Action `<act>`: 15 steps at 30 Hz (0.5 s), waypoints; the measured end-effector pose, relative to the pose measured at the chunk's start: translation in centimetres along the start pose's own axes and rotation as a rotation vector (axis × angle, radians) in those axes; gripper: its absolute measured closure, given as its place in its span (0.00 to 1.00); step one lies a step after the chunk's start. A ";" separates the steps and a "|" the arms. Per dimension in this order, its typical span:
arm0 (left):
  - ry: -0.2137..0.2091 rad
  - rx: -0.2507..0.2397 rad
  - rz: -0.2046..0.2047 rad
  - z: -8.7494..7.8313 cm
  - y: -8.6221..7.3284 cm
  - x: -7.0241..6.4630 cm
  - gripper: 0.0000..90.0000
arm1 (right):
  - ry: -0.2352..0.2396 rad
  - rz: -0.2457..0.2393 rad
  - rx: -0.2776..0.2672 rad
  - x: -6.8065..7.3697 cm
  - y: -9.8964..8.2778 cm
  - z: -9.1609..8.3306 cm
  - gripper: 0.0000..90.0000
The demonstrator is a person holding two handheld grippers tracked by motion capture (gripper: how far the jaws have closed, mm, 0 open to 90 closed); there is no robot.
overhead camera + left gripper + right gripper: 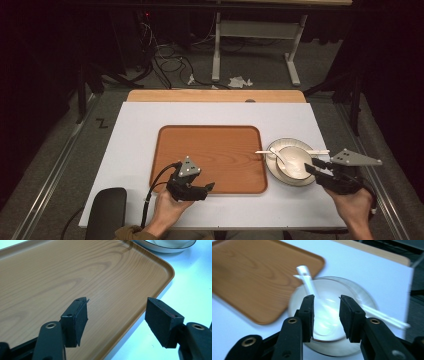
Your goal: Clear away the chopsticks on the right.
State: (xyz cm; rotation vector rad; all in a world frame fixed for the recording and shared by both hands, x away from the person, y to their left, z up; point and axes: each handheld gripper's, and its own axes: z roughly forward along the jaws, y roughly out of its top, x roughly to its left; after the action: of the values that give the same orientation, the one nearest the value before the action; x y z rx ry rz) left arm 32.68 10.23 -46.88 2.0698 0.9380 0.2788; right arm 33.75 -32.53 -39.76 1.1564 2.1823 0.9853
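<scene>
A wooden tray (210, 155) lies bare in the middle of the white table top. Right of it, a white bowl (295, 162) sits on a dark-rimmed plate (280, 142), with a white spoon (279, 157) in the bowl and thin white sticks (320, 151) across it. My right gripper (311, 165) hovers at the bowl's right side. In the right gripper view its jaws (327, 298) stand part-way apart over the bowl (329, 312) and spoon (305, 280), gripping nothing. My left gripper (207, 190) rests at the tray's near edge, open (117, 307) over the tray's corner (155, 265), nothing between the pads.
A black padded object (106, 212) sits at the table's front left corner. A wooden strip (215, 96) runs along the far edge of the table. Cables and a white stand's legs (216, 55) are on the floor behind.
</scene>
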 end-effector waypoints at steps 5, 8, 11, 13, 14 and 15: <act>0.006 -0.007 0.000 -0.5 -0.2 -0.5 0.38 | -0.065 -0.001 0.051 -3.8 0.5 0.0 0.78; 0.009 -0.008 -0.005 -0.8 -0.4 -0.6 0.38 | -0.084 -0.004 0.087 -4.9 0.8 0.6 0.79; 0.021 -0.005 -0.015 -1.1 -0.8 -0.6 0.38 | -0.088 -0.019 0.127 -6.2 1.0 1.8 0.79; 0.034 -0.006 -0.026 -1.6 -1.2 -0.6 0.38 | -0.085 -0.041 0.184 -7.2 1.2 3.4 0.79; 0.040 -0.009 -0.033 -1.7 -1.3 -0.7 0.38 | -0.082 -0.052 0.202 -7.4 1.2 3.9 0.79; 0.046 -0.008 -0.034 -1.8 -1.4 -0.7 0.38 | -0.081 -0.058 0.224 -7.6 1.3 4.4 0.79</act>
State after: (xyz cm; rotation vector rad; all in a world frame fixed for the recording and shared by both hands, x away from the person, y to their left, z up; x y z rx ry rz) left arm 30.60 11.35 -46.73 2.0460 0.9974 0.3123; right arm 41.43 -36.81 -40.90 1.2012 2.2901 0.6710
